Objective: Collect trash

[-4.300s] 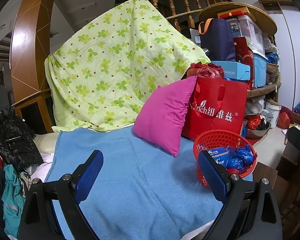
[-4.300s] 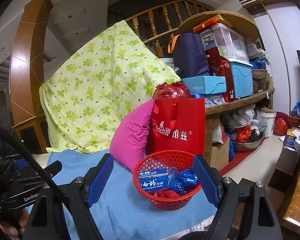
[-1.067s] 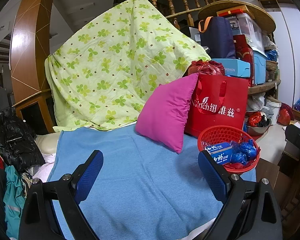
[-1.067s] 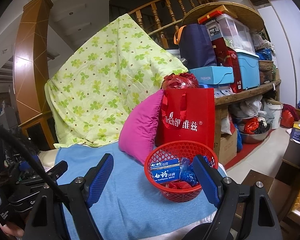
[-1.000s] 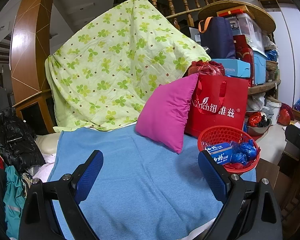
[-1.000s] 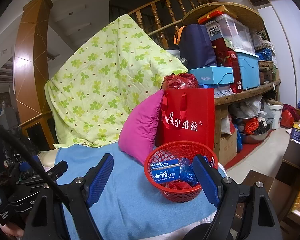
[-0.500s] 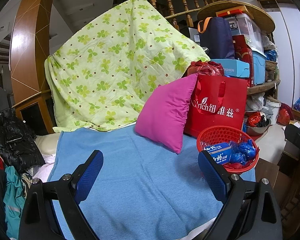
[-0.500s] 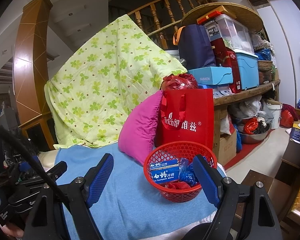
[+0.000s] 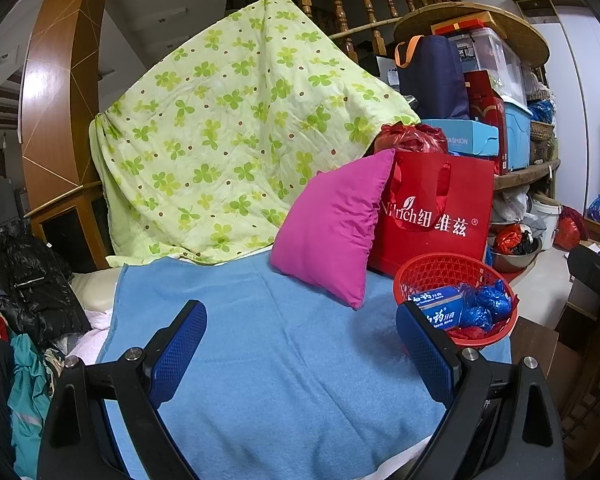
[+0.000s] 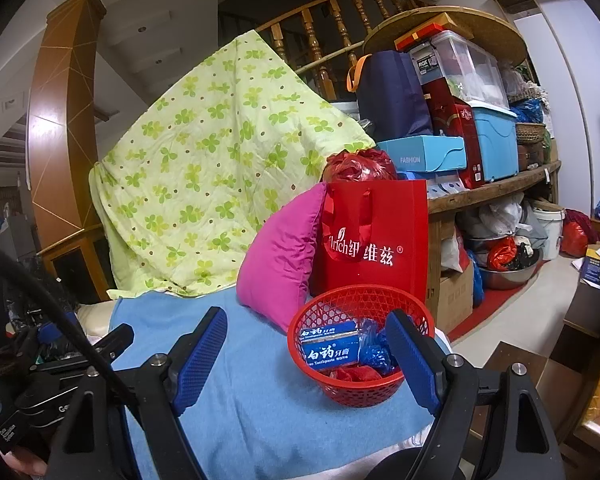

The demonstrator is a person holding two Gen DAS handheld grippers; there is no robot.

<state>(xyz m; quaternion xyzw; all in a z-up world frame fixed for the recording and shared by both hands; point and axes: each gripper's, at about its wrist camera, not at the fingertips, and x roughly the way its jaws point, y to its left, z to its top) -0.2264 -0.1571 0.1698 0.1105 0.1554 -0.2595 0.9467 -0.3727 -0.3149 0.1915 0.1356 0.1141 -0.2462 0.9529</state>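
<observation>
Both hand-held grippers (image 9: 300, 344) (image 10: 308, 354) released; toothpaste box (image 10: 330, 344) reads "Toothpaste", bag (image 10: 376, 236) "Nutrich"

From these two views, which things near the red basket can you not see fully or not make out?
- Bottom of the red basket, both views: the toothpaste box and blue wrappers cover it.
- Basket's near side, left view: the left claw blocks it with one finger.
- Red bag's contents: only a crumpled red plastic top shows.
- Under the green blanket: fully covered.
</observation>
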